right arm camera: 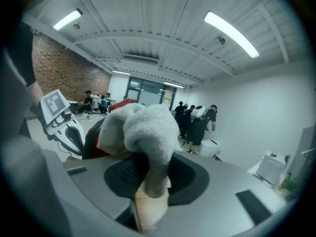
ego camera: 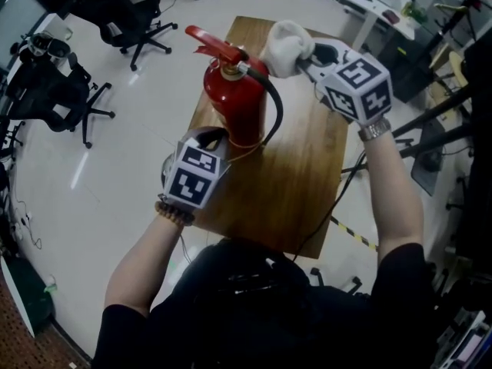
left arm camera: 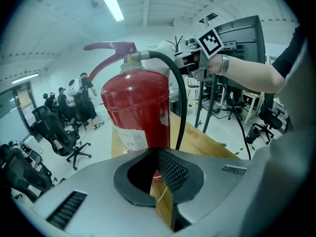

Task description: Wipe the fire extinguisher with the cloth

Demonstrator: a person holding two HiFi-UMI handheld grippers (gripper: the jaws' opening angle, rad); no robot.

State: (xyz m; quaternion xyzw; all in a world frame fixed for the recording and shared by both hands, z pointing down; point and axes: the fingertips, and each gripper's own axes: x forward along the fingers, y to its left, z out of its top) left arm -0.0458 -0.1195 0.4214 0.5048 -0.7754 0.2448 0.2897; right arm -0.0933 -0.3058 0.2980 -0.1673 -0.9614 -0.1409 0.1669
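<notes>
Red fire extinguisher [ego camera: 233, 91] stands upright on a wooden table [ego camera: 307, 175], its red lever on top and its black hose [ego camera: 274, 106] curving from the valve down the side nearer the right gripper.

At the extinguisher's top, beside the valve, hangs the white cloth [ego camera: 286, 47]. The right gripper [ego camera: 306, 61] pinches it: in the right gripper view the jaws are closed on a fold of the cloth, and the rest bulges out in front of them, with the red of the extinguisher showing just behind. Whether the cloth presses on the metal or only sits close to it cannot be told.

Low against the extinguisher's near side is the left gripper [ego camera: 209, 135]. Its jaws stand apart with nothing between them; through the gap the left gripper view shows the bottom of the red body and a strip of the table. The body with its paper label fills that view just ahead of the jaws.

Beyond the extinguisher, on the pale floor, stand black office chairs [ego camera: 137, 18], and several people [left arm camera: 84, 100] are gathered farther back.
</notes>
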